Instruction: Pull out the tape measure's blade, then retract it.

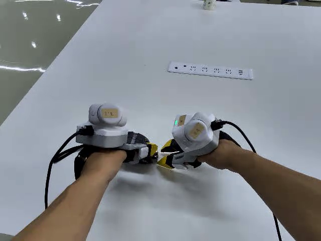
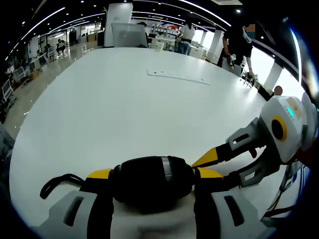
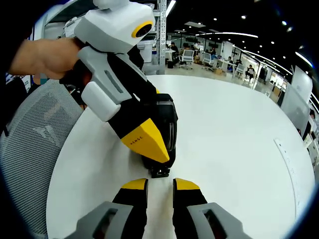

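A black tape measure (image 2: 154, 185) is clamped between the yellow-tipped jaws of my left gripper (image 2: 154, 174), low on the white table (image 1: 150, 50). In the head view the left gripper (image 1: 150, 150) points right, toward my right gripper (image 1: 164, 153). In the right gripper view the tape measure (image 3: 163, 124) lies just ahead, its small black end hook (image 3: 159, 173) right in front of my right gripper (image 3: 160, 185). Those jaws stand a narrow gap apart with nothing between them. The blade is inside the case.
A white power strip (image 1: 210, 70) lies across the table further out, and a small cup (image 1: 209, 4) stands at the far edge. Black cables (image 1: 55, 160) trail from both grippers. A grey mesh chair (image 3: 30, 144) stands beside the table.
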Available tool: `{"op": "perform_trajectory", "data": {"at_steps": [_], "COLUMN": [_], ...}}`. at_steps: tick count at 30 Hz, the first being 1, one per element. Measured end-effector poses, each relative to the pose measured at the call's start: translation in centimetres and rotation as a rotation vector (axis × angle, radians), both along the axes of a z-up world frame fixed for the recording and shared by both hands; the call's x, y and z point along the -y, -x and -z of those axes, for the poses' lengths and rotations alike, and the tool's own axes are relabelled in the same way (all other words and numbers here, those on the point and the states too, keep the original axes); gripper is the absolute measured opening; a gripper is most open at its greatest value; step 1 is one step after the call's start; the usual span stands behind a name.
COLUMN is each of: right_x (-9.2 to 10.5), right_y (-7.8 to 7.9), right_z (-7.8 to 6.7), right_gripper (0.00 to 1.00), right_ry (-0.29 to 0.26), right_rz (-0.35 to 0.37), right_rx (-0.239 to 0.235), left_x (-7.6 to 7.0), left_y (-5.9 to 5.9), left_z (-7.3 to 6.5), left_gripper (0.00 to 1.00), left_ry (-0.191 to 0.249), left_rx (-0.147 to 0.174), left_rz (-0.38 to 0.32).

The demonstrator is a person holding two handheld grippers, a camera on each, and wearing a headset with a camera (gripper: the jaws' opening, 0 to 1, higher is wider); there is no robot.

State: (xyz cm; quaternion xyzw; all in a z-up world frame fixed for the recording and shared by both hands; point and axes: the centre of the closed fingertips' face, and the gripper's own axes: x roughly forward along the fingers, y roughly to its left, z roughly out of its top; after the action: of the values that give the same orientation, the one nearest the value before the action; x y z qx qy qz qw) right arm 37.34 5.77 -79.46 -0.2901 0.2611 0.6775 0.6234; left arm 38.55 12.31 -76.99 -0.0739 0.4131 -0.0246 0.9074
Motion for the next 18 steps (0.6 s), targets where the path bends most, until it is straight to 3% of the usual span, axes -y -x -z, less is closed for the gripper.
{"op": "perform_trajectory", "data": {"at_steps": [18], "right_x": [3.2], "right_y": [0.5], "right_z": [-1.2], "right_gripper": [0.27], "right_ry": [-0.006], "right_rz": [0.058], "right_rx": [0.015], "left_x": [0.5], "left_y": [1.1], "left_z": [-0.8], "left_gripper": [0.65], "left_ry": [-0.022], "left_rx": [0.012], "left_rz": [0.055]}}
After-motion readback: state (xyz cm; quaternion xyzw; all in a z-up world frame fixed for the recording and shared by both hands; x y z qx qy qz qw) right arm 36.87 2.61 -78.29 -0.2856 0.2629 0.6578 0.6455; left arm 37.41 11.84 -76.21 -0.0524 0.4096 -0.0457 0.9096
